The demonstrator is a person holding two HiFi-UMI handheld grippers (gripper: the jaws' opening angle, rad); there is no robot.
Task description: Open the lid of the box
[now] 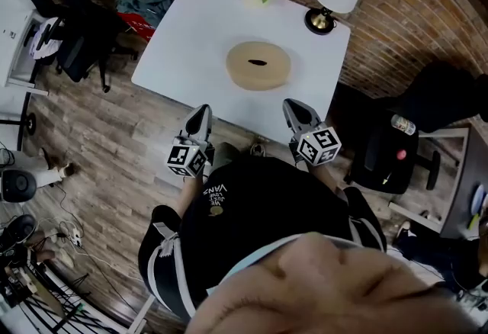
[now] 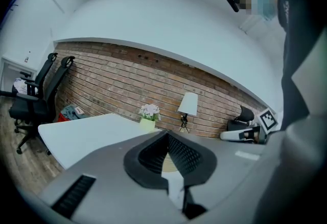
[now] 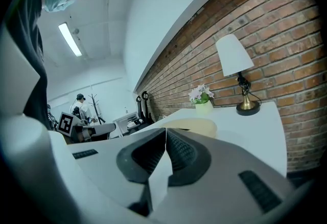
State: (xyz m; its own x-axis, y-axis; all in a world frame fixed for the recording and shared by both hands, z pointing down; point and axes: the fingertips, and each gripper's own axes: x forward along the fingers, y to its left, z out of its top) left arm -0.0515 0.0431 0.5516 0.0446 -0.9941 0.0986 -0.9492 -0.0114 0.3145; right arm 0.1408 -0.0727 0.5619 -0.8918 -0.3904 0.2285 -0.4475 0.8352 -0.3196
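On the left, by the white table's near edge — left gripper, jaws pressed together, empty. Mid-table: round tan box, lid on, well apart from both grippers. On the right — right gripper, likewise closed on nothing.

The only lettering is white print on the person's black shirt, seen from above in the head view. It stands in a few short lines near the shirt's left side. The largest line seems to read "VANS"; the smaller lines above it are too small to make out with certainty. The cubes on the left gripper and the right gripper carry black-and-white square code markers, with no letters or digits.
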